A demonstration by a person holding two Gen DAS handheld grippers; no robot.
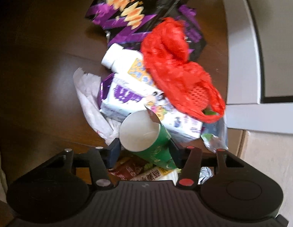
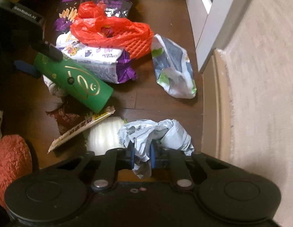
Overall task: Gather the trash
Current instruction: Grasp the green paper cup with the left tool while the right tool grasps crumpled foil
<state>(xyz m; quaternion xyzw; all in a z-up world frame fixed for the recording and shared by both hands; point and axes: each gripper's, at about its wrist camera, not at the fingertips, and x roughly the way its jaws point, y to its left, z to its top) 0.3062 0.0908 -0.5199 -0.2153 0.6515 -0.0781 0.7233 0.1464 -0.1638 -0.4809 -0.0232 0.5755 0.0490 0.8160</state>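
- Trash lay in a heap on the dark wooden floor (image 2: 161, 106), and the green paper cup (image 2: 74, 79) serves as landmark.
- Left of the cup in the right wrist view, the left gripper (image 1: 144, 149) had its fingers against both sides of the cup, holding it tilted with its white open mouth toward the left wrist camera.
- Under the cup lay a white crumpled wrapper (image 1: 89, 102).
- Just behind the cup sat a white and purple carton (image 1: 138, 104), and beyond that a white bottle (image 1: 123, 58).
- Farther behind the cup spread a black and purple snack bag (image 1: 131, 13).
- A red plastic bag (image 2: 112, 32) rested on the carton, behind and right of the cup.
- In front of the cup lay a brown sachet (image 2: 70, 119) and a long tan packet (image 2: 82, 130), touching each other.
- Well right of the cup lay a silver and green pouch (image 2: 173, 70), apart from the heap.
- In front and to the right of the cup, the right gripper (image 2: 142, 157) was nearly closed, pinching a crumpled pale blue wrapper (image 2: 155, 134) between its blue pads.
- Beyond the pouch ran a beige rug (image 2: 260, 94).
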